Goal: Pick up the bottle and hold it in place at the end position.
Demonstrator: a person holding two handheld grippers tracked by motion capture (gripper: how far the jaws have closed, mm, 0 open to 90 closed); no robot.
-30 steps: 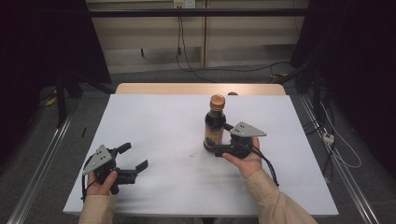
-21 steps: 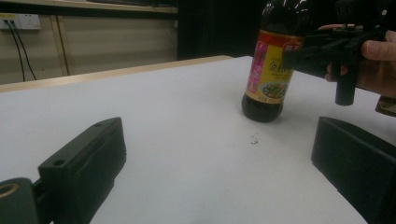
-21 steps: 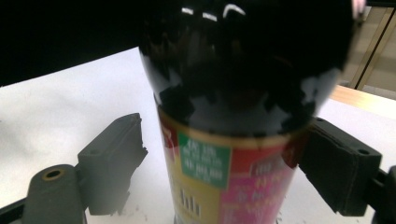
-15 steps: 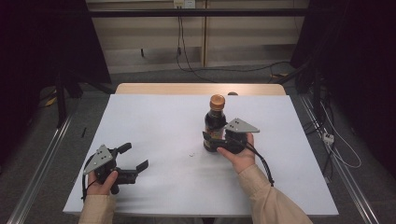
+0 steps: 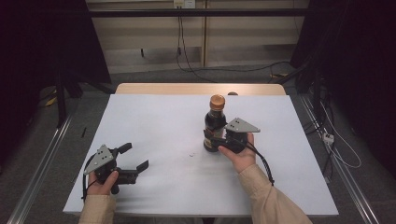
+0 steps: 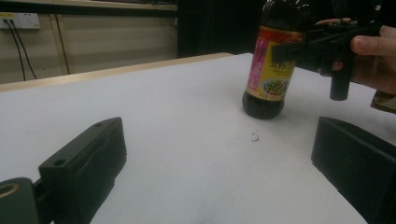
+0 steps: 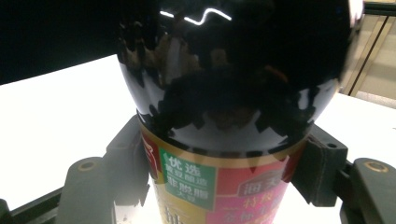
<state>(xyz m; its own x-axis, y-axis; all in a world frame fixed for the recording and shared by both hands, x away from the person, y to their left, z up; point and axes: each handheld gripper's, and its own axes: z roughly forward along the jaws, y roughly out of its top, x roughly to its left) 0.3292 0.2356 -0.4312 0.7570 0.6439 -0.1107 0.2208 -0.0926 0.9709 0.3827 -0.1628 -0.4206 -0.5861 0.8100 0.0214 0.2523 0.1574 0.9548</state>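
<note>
A dark sauce bottle [image 5: 215,122] with an orange cap and a red and yellow label stands upright right of centre on the white table [image 5: 159,116]. My right gripper [image 5: 212,139] comes in from the right; its jaws have just been closing and now press on the bottle's lower body. The right gripper view shows the bottle [image 7: 224,93] close up between both pads of my right gripper [image 7: 224,186]. My left gripper [image 5: 135,156] rests near the front left edge, open and holding nothing. From there, between its open jaws [image 6: 219,158], the bottle [image 6: 271,65] and the right gripper [image 6: 317,42] show ahead.
A small dark speck [image 5: 191,154] lies on the table left of the bottle. Metal rails [image 5: 42,163] run along the floor on both sides. Cables [image 5: 243,70] trail on the floor behind the table, below a wall socket [image 5: 183,3].
The right gripper slid left up to the bottle and its jaws closed around the bottle's lower body. The left hand and gripper stayed where they were.
</note>
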